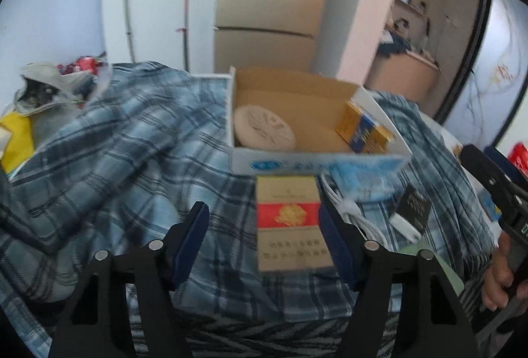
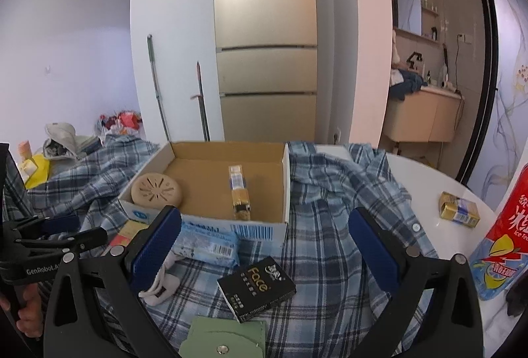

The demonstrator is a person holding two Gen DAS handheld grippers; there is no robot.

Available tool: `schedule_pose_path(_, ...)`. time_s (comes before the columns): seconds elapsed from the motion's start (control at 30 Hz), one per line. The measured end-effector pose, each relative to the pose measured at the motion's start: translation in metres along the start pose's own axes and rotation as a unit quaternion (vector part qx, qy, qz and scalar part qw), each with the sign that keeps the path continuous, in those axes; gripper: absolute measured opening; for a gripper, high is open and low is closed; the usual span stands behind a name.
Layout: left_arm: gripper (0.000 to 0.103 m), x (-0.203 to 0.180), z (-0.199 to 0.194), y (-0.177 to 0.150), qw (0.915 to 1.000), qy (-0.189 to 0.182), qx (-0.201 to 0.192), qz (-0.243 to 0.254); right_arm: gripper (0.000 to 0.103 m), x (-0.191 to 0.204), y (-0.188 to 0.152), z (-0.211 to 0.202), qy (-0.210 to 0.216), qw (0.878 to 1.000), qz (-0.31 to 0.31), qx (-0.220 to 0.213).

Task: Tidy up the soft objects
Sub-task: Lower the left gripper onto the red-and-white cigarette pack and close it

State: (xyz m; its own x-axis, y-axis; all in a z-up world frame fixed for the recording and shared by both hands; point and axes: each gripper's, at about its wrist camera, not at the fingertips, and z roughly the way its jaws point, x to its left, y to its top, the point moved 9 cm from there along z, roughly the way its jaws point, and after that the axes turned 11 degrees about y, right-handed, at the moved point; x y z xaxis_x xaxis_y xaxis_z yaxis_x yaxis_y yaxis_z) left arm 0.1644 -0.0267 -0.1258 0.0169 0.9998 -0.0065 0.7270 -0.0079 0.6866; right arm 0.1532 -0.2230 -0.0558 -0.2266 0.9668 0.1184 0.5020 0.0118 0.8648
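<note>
A blue plaid shirt [image 1: 125, 140] lies crumpled over the table; it also shows in the right wrist view [image 2: 330, 212]. My left gripper [image 1: 264, 226] is open just above it, with a gold and red cigarette pack [image 1: 290, 219] lying between its fingers. My right gripper [image 2: 267, 245] is open and empty above the shirt, over a black "Face" packet [image 2: 257, 283]. A blue tissue pack [image 2: 208, 242] and a white cable [image 2: 161, 282] lie on the shirt. An open cardboard box [image 2: 204, 166] holds a beige round disc [image 2: 156, 189] and a yellow pack [image 2: 239, 193].
A green pouch [image 2: 227, 338] lies at the near edge. A yellow pack [image 2: 458, 209] and a red bottle [image 2: 505, 232] stand on the white table [image 2: 425, 173] at the right. Bags [image 1: 49, 84] lie at the far left. A fridge [image 2: 264, 28] stands behind.
</note>
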Motion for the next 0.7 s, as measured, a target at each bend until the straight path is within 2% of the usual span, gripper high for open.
schedule_pose_path(0.23, 0.062, -0.022, 0.005, -0.012, 0.9984, -0.017, 0.022, 0.049, 0.101, 0.0, -0.014, 0.013, 0.009, 0.999, 0.004, 0.048)
schedule_pose_path(0.33, 0.053, -0.025, 0.009, -0.016, 0.9975, -0.022, 0.037, 0.056, 0.101, -0.001, -0.015, 0.012, 0.01, 0.999, 0.01, 0.048)
schedule_pose_path(0.7, 0.053, -0.027, 0.014, -0.02, 0.9964, -0.026, 0.051, 0.062, 0.101, 0.001, -0.016, 0.014, 0.01, 0.998, 0.009, 0.054)
